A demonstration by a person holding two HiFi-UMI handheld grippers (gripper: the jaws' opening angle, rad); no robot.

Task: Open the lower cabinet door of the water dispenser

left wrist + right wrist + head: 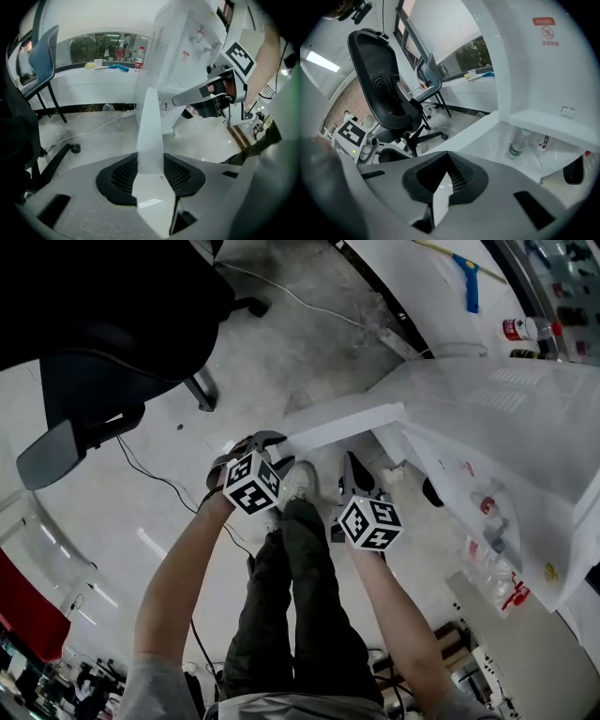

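The white water dispenser (pixel 506 437) stands at the right, and its lower cabinet door (pixel 347 426) is swung out to the left. My left gripper (pixel 255 442) is shut on the door's free edge. In the left gripper view the door (pixel 151 126) runs edge-on between the pads (pixel 119 176). My right gripper (pixel 354 474) is shut and empty, near the open cabinet below the door. In the right gripper view, the gripper (pixel 447 180) faces the open compartment, where two bottles (pixel 516 145) stand.
A black office chair (pixel 103 362) stands at the upper left, with a cable (pixel 169 486) across the floor. The person's legs and shoe (pixel 300 484) are between the grippers. A counter with bottles (pixel 520 329) lies behind the dispenser. A blue chair (pixel 42 61) stands by the counter.
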